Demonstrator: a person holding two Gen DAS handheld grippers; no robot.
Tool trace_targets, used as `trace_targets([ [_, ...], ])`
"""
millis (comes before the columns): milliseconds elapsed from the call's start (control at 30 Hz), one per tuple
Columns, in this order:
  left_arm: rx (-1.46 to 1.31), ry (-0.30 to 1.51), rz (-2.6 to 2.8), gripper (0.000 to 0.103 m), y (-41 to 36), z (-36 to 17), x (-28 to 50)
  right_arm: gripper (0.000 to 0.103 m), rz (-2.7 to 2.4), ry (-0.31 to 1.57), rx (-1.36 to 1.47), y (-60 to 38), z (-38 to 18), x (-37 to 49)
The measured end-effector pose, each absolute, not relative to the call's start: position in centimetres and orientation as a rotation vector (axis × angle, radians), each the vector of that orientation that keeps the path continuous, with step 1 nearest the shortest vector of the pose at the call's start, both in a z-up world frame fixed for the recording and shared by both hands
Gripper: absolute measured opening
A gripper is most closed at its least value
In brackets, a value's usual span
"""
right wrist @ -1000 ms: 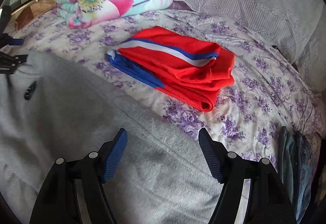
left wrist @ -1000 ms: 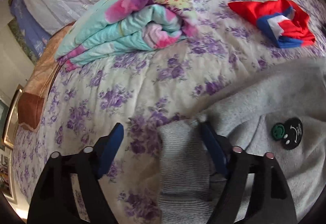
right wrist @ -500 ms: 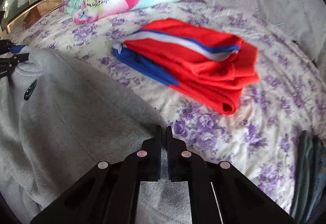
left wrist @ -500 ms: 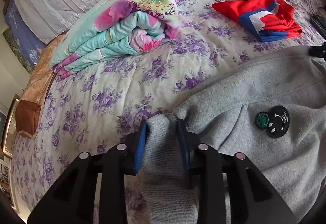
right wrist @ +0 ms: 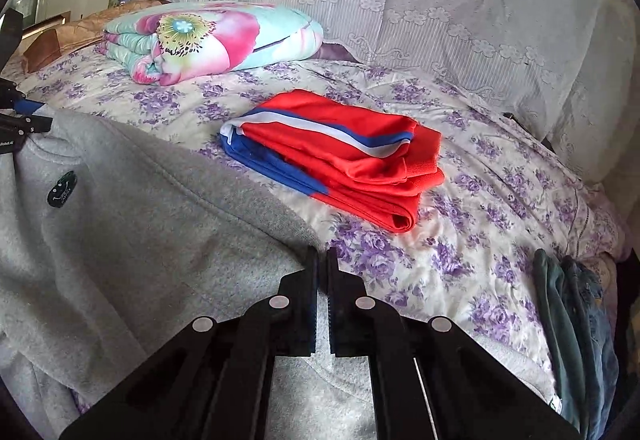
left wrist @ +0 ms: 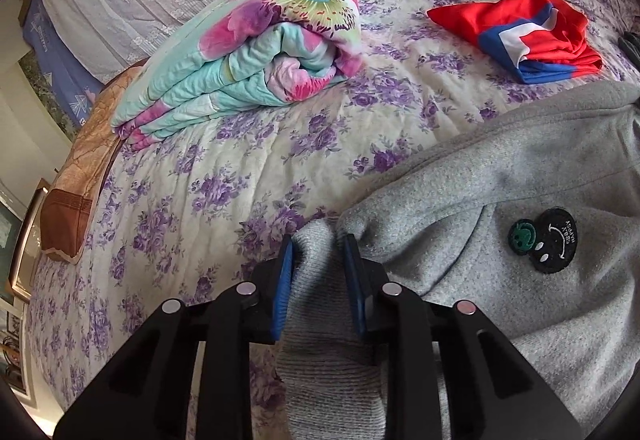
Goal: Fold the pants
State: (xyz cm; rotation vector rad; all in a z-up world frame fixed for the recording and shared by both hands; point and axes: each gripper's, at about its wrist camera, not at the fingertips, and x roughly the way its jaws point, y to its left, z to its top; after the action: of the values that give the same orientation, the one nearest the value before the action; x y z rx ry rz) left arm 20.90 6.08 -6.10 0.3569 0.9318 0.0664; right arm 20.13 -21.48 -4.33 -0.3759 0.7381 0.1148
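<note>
Left wrist view shows the left gripper (left wrist: 318, 272) clamped on the ribbed band of the grey fleece pants (left wrist: 520, 199) sprawling toward four o'clock on the purple-flowered bedspread (left wrist: 240, 159), the right gripper (right wrist: 322, 280) pinching another edge, folding barely begun, most of the garment cut off below.

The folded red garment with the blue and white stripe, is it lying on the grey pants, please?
No, the red garment lies apart on the floral bedspread.
</note>
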Motion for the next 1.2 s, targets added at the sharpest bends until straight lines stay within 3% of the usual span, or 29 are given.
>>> trace_targets([
  [600,0.353,0.939,0.063,0.024,6.2,-6.1,21.0,0.004,0.108,0.754,-0.378,-21.4,-4.7,20.1],
  [633,0.343,0.936,0.06,0.023,6.3,-5.8,21.0,0.004,0.105,0.749,-0.37,-21.5,-4.4,20.0],
  [667,0.331,0.929,0.061,0.015,6.5,-5.5,20.9,0.004,0.102,0.739,-0.358,-21.7,-4.0,19.8],
  [733,0.269,0.916,0.047,0.014,7.2,-4.1,20.6,0.004,0.107,0.697,-0.317,-22.2,-1.9,18.8],
  [1000,0.2,0.779,-0.05,0.011,8.6,2.9,12.8,0.004,0.149,0.511,-0.334,-22.0,7.1,7.5],
  [1200,0.175,0.774,-0.1,0.01,10.4,3.4,3.4,0.004,0.201,0.494,-0.338,-20.4,7.6,-4.2],
])
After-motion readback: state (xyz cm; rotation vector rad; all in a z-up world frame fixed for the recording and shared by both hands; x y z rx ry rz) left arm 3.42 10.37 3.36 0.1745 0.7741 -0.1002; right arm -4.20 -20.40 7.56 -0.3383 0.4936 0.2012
